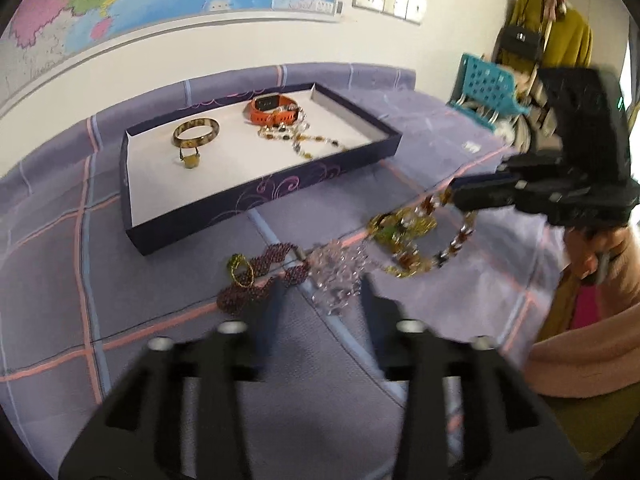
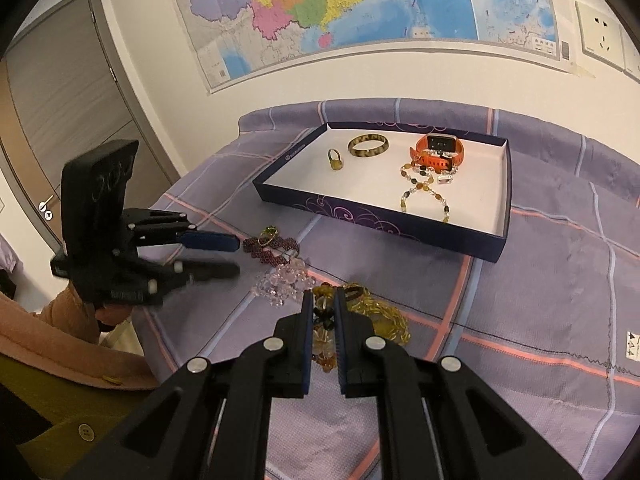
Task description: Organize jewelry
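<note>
While pinched tight in right hand-held gripper: yellow bead necklace, on bed | left hand-held gripper: wide open, holding nothing, near clear beads | tray close behind

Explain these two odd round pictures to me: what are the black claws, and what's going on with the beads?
A person holds a claw-like gripper in each hand, each with its own camera. The left gripper is open above a clear bead bracelet and a dark red bracelet on the purple checked cloth. The right gripper has closed on an amber bead strand. The tray already holds a bangle, a ring, an orange watch and a bead necklace.
</note>
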`<control>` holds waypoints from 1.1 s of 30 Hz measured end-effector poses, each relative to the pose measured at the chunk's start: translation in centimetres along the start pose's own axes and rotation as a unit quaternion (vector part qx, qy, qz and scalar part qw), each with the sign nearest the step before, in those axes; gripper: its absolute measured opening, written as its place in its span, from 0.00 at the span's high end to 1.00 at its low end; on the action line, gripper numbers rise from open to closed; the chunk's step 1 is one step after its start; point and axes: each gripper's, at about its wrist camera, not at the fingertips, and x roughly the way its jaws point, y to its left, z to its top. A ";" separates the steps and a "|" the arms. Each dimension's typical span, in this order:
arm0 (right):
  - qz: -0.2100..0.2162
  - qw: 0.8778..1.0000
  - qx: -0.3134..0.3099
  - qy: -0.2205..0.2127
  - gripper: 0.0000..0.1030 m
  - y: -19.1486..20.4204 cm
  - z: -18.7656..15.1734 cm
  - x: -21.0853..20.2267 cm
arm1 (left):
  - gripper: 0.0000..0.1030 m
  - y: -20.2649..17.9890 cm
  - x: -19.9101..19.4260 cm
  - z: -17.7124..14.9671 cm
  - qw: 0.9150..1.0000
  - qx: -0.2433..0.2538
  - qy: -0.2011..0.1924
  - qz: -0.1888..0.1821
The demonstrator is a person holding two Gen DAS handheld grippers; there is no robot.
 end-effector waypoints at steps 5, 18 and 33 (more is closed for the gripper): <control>0.002 1.000 0.001 -0.002 0.92 0.1 0.0 -0.2 | 0.59 -0.3 3.1 -0.5 0.999 0.001 0.037 0.000; -0.003 1.000 -0.009 -0.017 0.92 0.6 0.9 -1.1 | 0.89 -1.2 2.5 0.3 1.000 -0.004 0.021 -0.010; -0.009 0.998 -0.026 -0.049 0.92 1.1 3.0 -2.5 | 0.90 -0.1 -2.2 2.8 0.999 -0.025 -0.029 -0.024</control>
